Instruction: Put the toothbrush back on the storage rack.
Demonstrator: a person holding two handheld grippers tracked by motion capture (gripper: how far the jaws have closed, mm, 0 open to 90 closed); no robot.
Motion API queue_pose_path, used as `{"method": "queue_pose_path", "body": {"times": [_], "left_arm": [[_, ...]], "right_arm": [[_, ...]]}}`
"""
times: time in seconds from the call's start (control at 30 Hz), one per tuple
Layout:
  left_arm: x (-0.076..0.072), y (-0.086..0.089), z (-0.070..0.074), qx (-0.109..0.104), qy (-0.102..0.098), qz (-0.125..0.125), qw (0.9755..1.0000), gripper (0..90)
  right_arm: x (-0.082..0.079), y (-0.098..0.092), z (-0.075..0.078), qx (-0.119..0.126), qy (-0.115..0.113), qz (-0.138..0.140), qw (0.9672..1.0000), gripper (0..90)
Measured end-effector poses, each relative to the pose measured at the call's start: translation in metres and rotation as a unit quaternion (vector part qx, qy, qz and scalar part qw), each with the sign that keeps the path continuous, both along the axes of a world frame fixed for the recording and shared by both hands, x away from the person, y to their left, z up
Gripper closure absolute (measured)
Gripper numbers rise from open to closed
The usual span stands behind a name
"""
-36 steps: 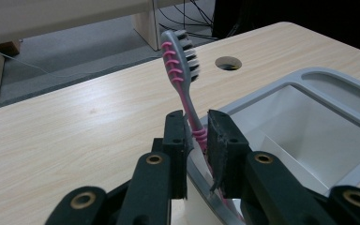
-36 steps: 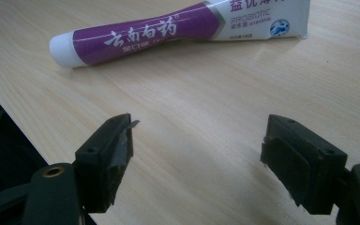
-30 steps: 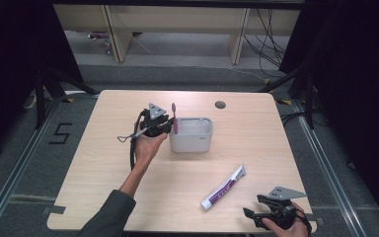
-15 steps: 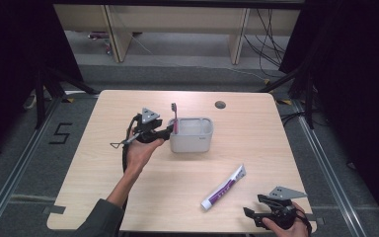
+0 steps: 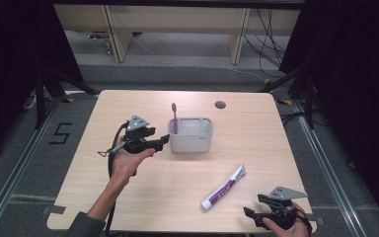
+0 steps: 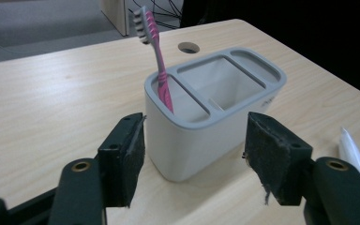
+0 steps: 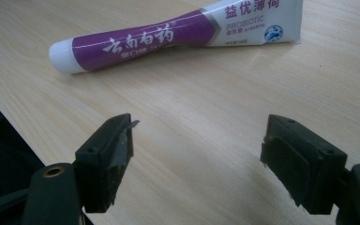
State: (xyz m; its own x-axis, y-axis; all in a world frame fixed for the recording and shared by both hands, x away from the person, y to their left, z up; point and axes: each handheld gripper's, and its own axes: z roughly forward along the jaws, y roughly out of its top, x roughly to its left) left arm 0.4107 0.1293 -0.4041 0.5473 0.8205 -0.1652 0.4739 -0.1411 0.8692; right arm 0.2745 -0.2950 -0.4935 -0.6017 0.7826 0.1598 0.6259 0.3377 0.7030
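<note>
A grey holder (image 5: 191, 135) (image 6: 206, 117) with several compartments stands mid-table. A pink toothbrush (image 5: 174, 117) (image 6: 155, 65) stands upright in its left end compartment, bristles up. My left gripper (image 5: 162, 142) (image 6: 194, 161) is open just left of the holder, jaws empty and level with its near corner. A purple and white toothpaste tube (image 5: 223, 187) (image 7: 168, 35) lies flat on the table toward the front right. My right gripper (image 5: 250, 213) (image 7: 197, 154) is open and empty near the front right edge, a short way from the tube's cap end.
A round cable hole (image 5: 220, 104) (image 6: 188, 47) sits in the wooden table (image 5: 256, 133) behind the holder. Beyond the far edge are shelf legs and cables on the floor. A metal rail (image 5: 321, 153) runs along the right side.
My left gripper has let go of the toothbrush, which now stands in the holder, and has drawn back left and toward the person. The right gripper has not moved.
</note>
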Motion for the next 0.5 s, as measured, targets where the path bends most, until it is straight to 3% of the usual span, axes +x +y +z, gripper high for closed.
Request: {"method": "queue_pose_path", "body": {"times": [0.5], "left_arm": [[-0.042, 0.012, -0.011, 0.014, 0.0, -0.025, 0.9996, 28.3]], "right_arm": [[0.001, -0.001, 0.001, 0.008, -0.005, -0.004, 0.9999, 25.4]]}}
